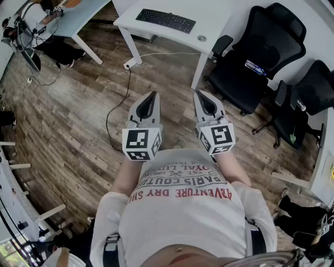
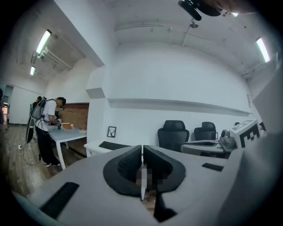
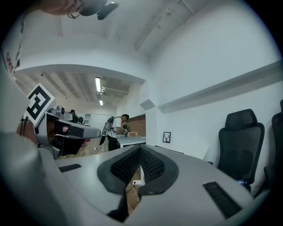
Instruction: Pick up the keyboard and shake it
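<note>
Room: an office with a wood-plank floor, white walls and strip lights on the ceiling.
Counter: a white counter stands ahead of the person, at the top of the head view, well apart from both grippers.
Keyboard: a black keyboard lies flat on the counter, toward its left part. Neither gripper touches it.
Left gripper: the left gripper is held in front of the person's torso, above the floor, with its tip pointing toward the counter.
Left jaws: fully closed. In the left gripper view the two dark pads meet along a thin seam with nothing between them, and the keyboard shows far beyond them.
Right gripper: the right gripper is held just beside the left one, apart from it, and points the same way.
Right jaws: closed as well. In the right gripper view the ribbed pads press together at the tip and hold nothing.
Chairs: two black office chairs, one just right of the counter and the other further right.
Cable: a black cable loops across the floor from a white power strip by the counter's leg.
Wall: a small framed picture stands against the wall behind the keyboard.
Background: a person stands at a second, pale counter far to the left.
</note>
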A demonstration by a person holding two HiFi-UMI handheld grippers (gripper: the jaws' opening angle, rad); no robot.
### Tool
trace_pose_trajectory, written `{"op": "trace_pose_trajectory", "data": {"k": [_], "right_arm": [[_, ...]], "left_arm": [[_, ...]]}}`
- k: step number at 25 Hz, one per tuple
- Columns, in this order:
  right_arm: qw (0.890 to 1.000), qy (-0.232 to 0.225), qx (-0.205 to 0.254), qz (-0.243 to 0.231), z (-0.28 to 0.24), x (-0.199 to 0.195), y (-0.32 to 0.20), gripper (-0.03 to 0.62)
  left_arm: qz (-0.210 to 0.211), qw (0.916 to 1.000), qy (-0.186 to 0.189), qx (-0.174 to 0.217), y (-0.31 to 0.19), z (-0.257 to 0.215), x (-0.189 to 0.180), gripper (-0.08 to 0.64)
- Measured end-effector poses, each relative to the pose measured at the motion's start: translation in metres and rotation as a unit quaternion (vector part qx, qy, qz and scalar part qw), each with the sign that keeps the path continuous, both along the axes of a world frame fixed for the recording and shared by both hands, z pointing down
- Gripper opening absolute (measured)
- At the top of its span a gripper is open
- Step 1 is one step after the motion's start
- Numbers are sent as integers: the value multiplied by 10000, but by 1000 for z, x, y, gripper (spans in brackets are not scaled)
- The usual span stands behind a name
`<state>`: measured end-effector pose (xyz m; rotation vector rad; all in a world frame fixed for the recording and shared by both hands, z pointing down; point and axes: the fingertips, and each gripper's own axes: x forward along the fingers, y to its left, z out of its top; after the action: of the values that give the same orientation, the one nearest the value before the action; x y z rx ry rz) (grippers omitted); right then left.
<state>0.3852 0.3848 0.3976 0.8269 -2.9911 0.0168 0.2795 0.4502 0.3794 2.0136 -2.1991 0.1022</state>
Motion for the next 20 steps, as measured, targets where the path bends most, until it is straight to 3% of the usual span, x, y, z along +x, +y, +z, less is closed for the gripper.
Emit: {"op": "trace_pose_trajectory", "data": {"k": [8,20], "right_arm": [[10000,41,-47,-40,6,-1,-12,25],[9987,-85,-488,78,25,-12,-52,25]], "left_arm": [[-51,9999,106,-118,-11,10,-3,32],[-101,9992,131,-357,-47,24,-20,32]]}}
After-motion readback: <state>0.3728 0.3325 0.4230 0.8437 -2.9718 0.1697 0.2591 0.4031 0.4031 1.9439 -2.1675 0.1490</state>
